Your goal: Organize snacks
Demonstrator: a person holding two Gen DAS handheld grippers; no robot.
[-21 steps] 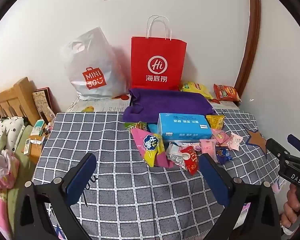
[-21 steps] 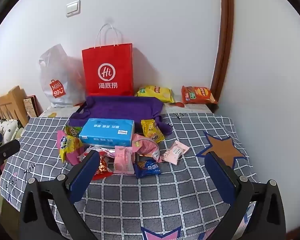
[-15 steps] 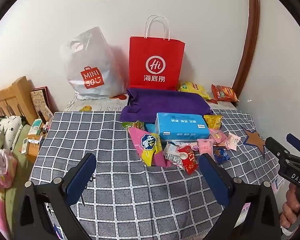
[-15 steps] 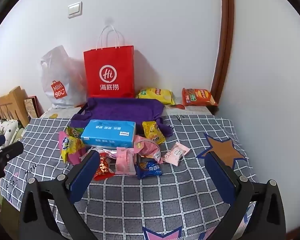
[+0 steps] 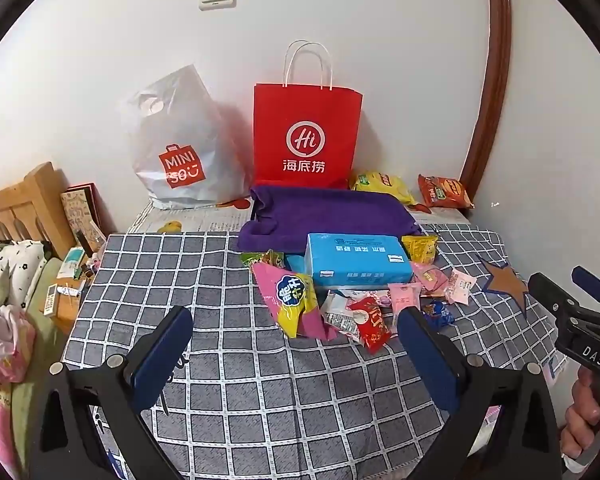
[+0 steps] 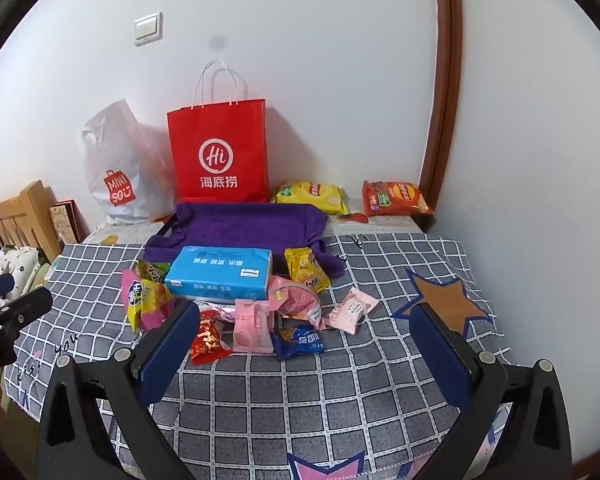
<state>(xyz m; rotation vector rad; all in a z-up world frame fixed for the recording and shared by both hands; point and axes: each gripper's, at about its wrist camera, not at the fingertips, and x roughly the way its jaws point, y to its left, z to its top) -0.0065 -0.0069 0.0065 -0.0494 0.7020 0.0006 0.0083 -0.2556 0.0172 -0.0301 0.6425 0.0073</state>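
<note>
Several snack packets lie in a heap on the grey checked cloth (image 5: 228, 364): a pink and yellow bag (image 5: 294, 304), a red packet (image 5: 374, 322), pink packets (image 6: 252, 326) and a blue packet (image 6: 300, 340). A blue tissue box (image 5: 358, 260) sits behind them against a folded purple cloth (image 5: 328, 212). Two chip bags, a yellow one (image 6: 310, 196) and an orange one (image 6: 396, 198), lie at the back by the wall. My left gripper (image 5: 294, 324) hangs open above the cloth, short of the heap. My right gripper (image 6: 304, 318) is also open, over the near packets, holding nothing.
A red paper bag (image 5: 306, 136) and a white plastic bag (image 5: 176, 148) stand against the wall. A wooden bed frame (image 5: 16, 204) and bedding lie to the left. A brown door frame (image 5: 494, 80) runs up at the right. A hand (image 5: 584, 412) holds the other gripper's handle.
Both views have pulled back and risen slightly, so the heap sits a little further away. Both grippers stay wide open.
</note>
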